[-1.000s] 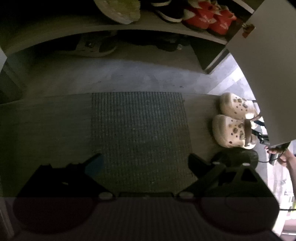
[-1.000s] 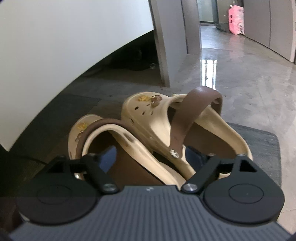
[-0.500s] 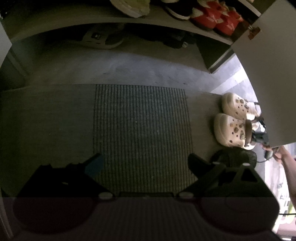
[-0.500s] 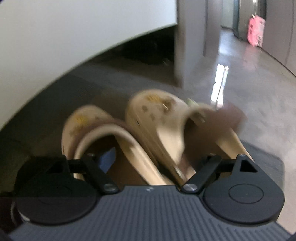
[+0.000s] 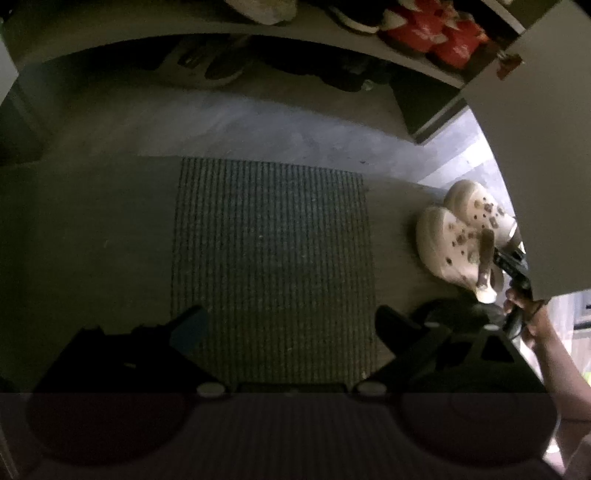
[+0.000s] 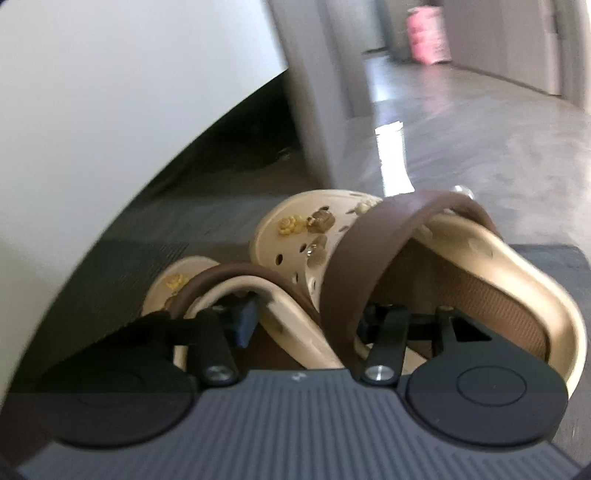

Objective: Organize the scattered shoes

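Note:
A pair of cream clogs (image 6: 306,236) with brown heel straps and small charms fills the right wrist view. My right gripper (image 6: 306,321) is shut on the clogs, one finger inside each shoe, pinching their adjoining side walls together. In the left wrist view the same clogs (image 5: 458,236) lie at the right edge of the floor, with the right gripper (image 5: 513,266) and a person's hand (image 5: 528,317) behind their heels. My left gripper (image 5: 291,328) hangs open over a ribbed door mat (image 5: 269,258), holding nothing.
A low shoe shelf (image 5: 184,44) runs along the far side, with red shoes (image 5: 436,33) on it and a grey sandal (image 5: 207,62) under it. A white cabinet door (image 5: 535,166) stands open just right of the clogs. A dark object (image 5: 454,314) lies near them.
My right gripper's fingers have come together on the clogs' inner walls, and the pair has tilted and shifted with blur. The left gripper's view drifted slightly; it stays open.

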Motion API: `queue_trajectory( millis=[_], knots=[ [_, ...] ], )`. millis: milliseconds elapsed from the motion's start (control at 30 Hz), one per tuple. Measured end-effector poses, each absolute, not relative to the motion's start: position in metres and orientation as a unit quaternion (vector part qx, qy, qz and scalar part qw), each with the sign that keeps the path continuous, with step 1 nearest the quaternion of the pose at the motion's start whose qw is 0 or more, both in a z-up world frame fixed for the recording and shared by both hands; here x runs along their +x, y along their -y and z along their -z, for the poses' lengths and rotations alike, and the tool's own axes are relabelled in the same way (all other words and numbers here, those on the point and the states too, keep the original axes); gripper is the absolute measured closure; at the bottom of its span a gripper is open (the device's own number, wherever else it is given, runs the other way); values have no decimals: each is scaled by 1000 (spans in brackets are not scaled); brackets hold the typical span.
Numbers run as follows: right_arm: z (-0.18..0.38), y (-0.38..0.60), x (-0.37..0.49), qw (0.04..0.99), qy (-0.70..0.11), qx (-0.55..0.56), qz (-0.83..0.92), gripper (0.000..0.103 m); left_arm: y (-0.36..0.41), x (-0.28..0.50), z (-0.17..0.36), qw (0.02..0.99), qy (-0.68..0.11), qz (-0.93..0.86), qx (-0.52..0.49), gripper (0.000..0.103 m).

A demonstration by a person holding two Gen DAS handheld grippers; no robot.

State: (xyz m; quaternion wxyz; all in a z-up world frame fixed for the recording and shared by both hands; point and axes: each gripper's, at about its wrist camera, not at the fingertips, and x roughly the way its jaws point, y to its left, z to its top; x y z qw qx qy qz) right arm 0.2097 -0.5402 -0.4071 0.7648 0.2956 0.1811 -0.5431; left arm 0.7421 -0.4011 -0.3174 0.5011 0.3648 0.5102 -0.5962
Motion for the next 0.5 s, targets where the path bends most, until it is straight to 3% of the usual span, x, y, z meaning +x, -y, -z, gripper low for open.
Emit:
queue_trajectory(
  millis=[67, 167, 433, 500],
  knots=[
    [405, 536, 199, 743, -155, 299, 578, 73, 400, 738, 315, 500, -504, 602, 365, 4],
    [404, 532, 177, 696, -136, 305, 636, 79, 399, 733, 312, 500, -492, 609, 370, 4],
    [392, 502, 123, 593, -76, 299, 743, 79, 401, 732, 314, 500, -488, 611, 371, 4],
    [383, 485, 111, 568, -61, 286, 769, 83, 403, 734, 312, 499, -490, 612, 368, 4]
  ],
)
